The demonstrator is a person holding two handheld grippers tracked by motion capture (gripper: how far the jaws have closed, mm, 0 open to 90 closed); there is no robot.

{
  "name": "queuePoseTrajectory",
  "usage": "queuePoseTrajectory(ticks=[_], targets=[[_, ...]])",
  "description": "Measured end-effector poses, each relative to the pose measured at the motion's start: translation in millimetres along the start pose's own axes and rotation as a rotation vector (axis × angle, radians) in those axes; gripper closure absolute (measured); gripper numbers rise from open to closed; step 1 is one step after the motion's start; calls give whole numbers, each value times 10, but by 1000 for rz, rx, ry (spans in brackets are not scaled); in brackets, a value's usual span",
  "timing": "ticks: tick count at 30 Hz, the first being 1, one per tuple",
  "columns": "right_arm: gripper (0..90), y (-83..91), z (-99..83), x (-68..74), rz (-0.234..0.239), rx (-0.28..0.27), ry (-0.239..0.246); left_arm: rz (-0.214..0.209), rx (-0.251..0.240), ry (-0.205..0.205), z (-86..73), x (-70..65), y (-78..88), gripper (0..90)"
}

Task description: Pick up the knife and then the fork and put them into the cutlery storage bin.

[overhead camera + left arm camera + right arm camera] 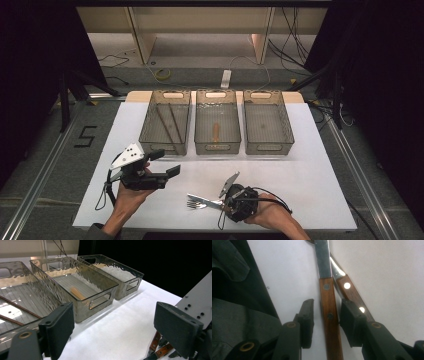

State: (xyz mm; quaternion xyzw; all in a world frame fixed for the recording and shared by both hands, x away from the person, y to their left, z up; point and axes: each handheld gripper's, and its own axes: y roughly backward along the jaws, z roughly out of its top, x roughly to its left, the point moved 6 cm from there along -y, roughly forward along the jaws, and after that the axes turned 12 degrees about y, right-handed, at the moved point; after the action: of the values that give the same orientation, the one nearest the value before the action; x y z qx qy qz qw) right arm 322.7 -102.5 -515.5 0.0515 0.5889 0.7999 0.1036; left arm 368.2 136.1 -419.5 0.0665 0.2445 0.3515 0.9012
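In the high view, the right gripper [222,201] was seen low over the white table [310,165], with two forks [200,203] lying just ahead of its jaws. The left gripper [165,162] was held spread and empty, apart from them. Beyond both stood three bins [216,129], well apart from the cutlery.

In the left gripper view, the jaws were seen wide, nothing between them; the middle bin [75,287] lay ahead.

In the right gripper view, a wooden handle [330,322] was seen between the partly closed jaws; the right pad seemed to touch it, the left stood clear. A second handle [353,296] crossed beside it.

The pickup step was judged in hand; a firm pinch on one handle alone was called for next.
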Motion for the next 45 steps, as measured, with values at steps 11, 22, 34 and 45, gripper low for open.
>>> queuePoseTrajectory(ticks=[11, 22, 34, 45], targets=[[708, -28, 14, -12, -15, 14, 18, 3, 13, -5, -13, 6, -14, 163], [761, -36, 50, 1, -20, 40, 42, 2, 12, -4, -13, 8, -13, 164], [771, -22, 42, -1, -17, 41, 48, -2, 5, -8, -6, 5, 2, 164], [771, 122, 40, -52, 4, -42, -2, -1, -6, -5, 4, -2, 16, 164]])
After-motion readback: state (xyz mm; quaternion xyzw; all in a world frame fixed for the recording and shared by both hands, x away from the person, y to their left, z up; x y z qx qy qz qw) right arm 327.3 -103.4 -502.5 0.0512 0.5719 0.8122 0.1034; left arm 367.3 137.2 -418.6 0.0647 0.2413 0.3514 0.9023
